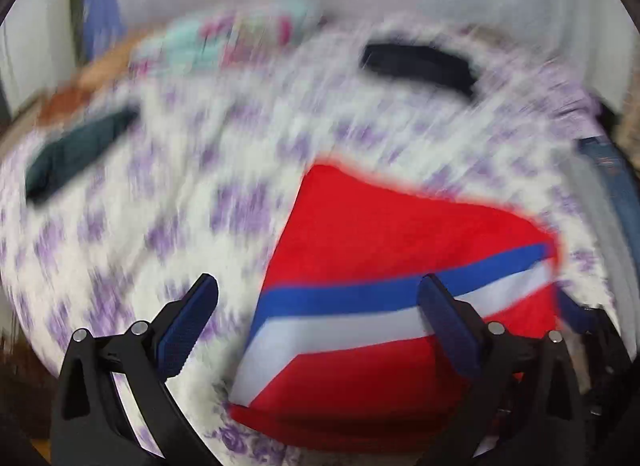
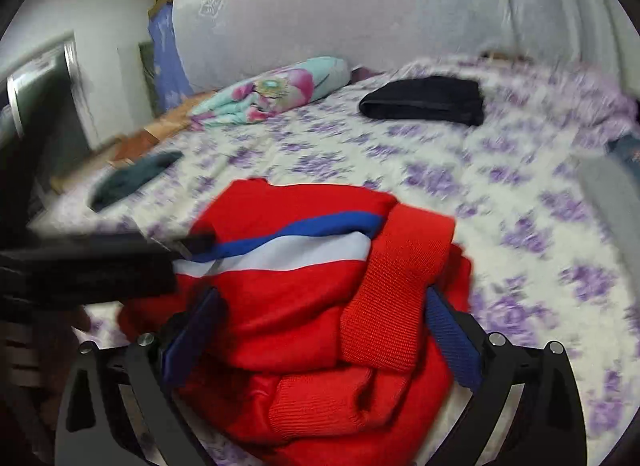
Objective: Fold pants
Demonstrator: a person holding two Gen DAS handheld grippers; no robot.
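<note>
Red pants (image 1: 384, 234) with a blue and white stripe lie folded in a bundle on the purple-flowered bedspread (image 1: 168, 201). My left gripper (image 1: 320, 298) is open over the bundle's left edge, with its right finger over the stripe. In the right wrist view the pants (image 2: 304, 298) sit between the wide-open fingers of my right gripper (image 2: 324, 306), with a ribbed cuff (image 2: 392, 290) folded on top. The left gripper's black body (image 2: 88, 266) reaches in from the left. The left view is motion-blurred.
A folded black garment (image 2: 424, 103) lies at the back of the bed (image 2: 520, 193). A dark green garment (image 2: 132, 179) lies at the left. A floral pillow (image 2: 276, 89) rests against the grey headboard. Denim (image 1: 616, 185) lies at the right edge.
</note>
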